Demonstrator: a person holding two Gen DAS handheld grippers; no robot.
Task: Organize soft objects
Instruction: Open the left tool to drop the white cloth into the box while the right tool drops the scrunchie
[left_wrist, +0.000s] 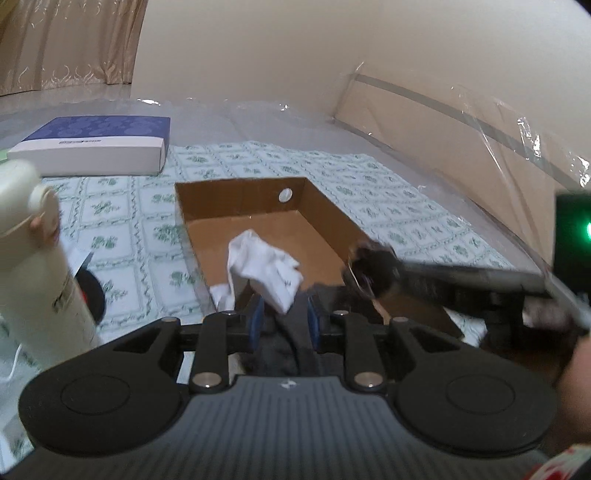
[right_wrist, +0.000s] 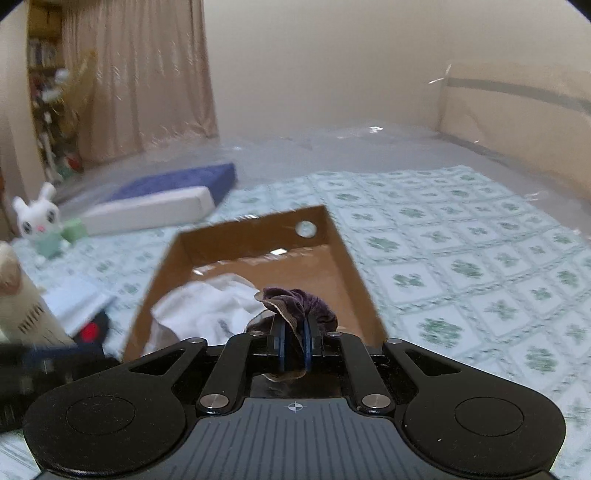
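Cardboard box (right_wrist: 343, 258) sits between my tools as the drop spot: my right tool (right_wrist: 293, 347) pinches the purple scrunchie (right_wrist: 314, 302) over it, while my left tool (left_wrist: 284, 317) stands slightly apart around a white sock (left_wrist: 266, 269).

One cardboard box (right_wrist: 343, 258), one white cloth (left_wrist: 258, 266), one purple scrunchie (right_wrist: 303, 302), one blue-and-white flat box (left_wrist: 96, 147), one bunny toy (right_wrist: 37, 218), one cream bottle (left_wrist: 33, 266).
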